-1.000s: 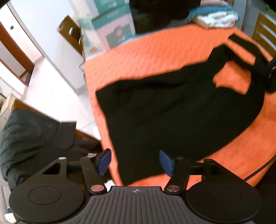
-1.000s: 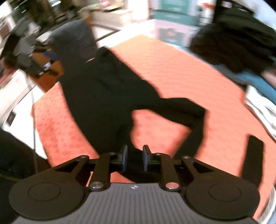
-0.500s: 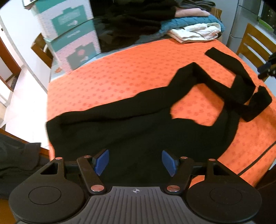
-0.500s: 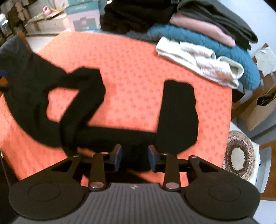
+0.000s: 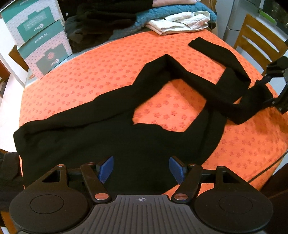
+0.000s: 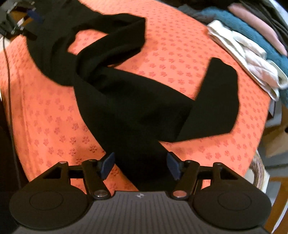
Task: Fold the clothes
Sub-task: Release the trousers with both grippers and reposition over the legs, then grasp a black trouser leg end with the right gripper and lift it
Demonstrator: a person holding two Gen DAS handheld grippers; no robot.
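Observation:
A black garment (image 5: pixel 108 136) with long narrow limbs sprawls twisted on the orange patterned tablecloth (image 5: pixel 93 72). My left gripper (image 5: pixel 142 169) hovers open above its wide body near the table's front edge, blue pads apart and touching nothing. My right gripper (image 6: pixel 140 166) is over the end of one limb of the black garment (image 6: pixel 126 100); its jaws are opening, with the fabric strip lying between them and the pads off it. The right gripper (image 5: pixel 275 86) also shows at the right edge of the left wrist view, by that limb's end.
Folded clothes are stacked at the table's far side: a white cloth (image 5: pixel 180 23), a teal towel (image 5: pixel 172 12) and a dark pile (image 5: pixel 100 21). Printed boxes (image 5: pixel 39 36) stand far left. A wooden chair (image 5: pixel 257 37) is far right. A woven basket (image 6: pixel 257 171) sits below the table's right edge.
The right jaws have spread wide from nearly shut around the black fabric, and that gripper dropped closer to the table. The left gripper swept over the garment, staying open.

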